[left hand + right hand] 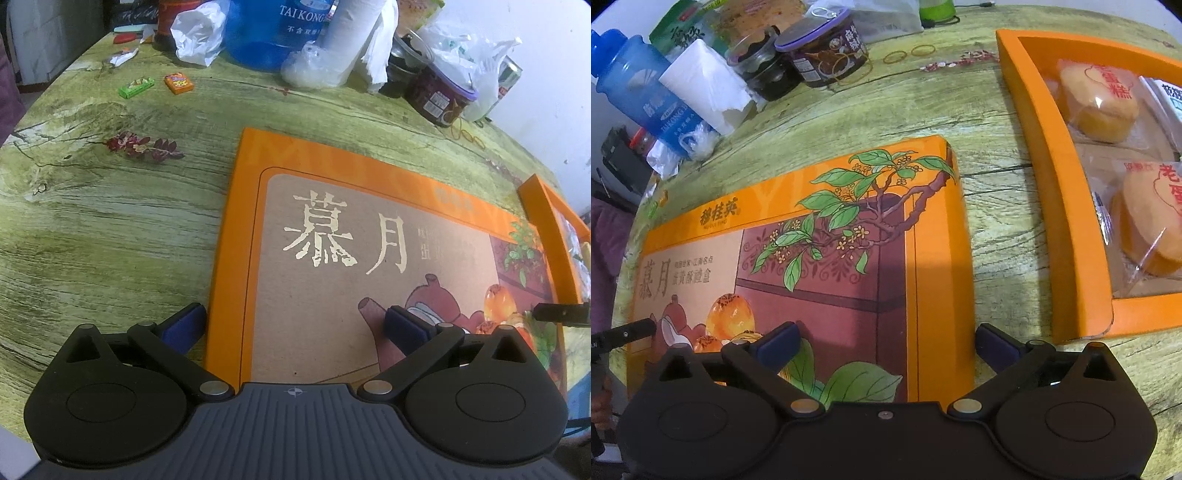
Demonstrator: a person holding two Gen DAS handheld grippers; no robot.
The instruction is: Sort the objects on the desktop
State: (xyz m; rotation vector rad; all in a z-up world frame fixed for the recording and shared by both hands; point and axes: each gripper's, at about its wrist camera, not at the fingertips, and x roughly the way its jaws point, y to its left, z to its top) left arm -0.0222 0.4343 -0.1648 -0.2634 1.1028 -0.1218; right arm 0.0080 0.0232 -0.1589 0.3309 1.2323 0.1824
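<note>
A flat orange box lid [369, 258] with gold characters and a leafy branch print [849, 258] lies on the green wood-grain table [110, 221]. My left gripper [295, 326] stands open over the lid's left edge, with one finger [184, 325] off the lid and the other above it. My right gripper [886, 343] is open across the lid's right edge, its right finger [995, 347] over bare table. An open orange box [1067, 206] holding wrapped yellow cakes [1100, 107] sits just right of the lid.
Along the far edge stand a blue water bottle [269, 33], a paper roll [351, 33], a purple-lidded jar [823, 51], a glass jar and plastic bags. A small green packet [136, 87] and an orange one [179, 83] lie far left. Rubber bands [895, 56] lie behind the box.
</note>
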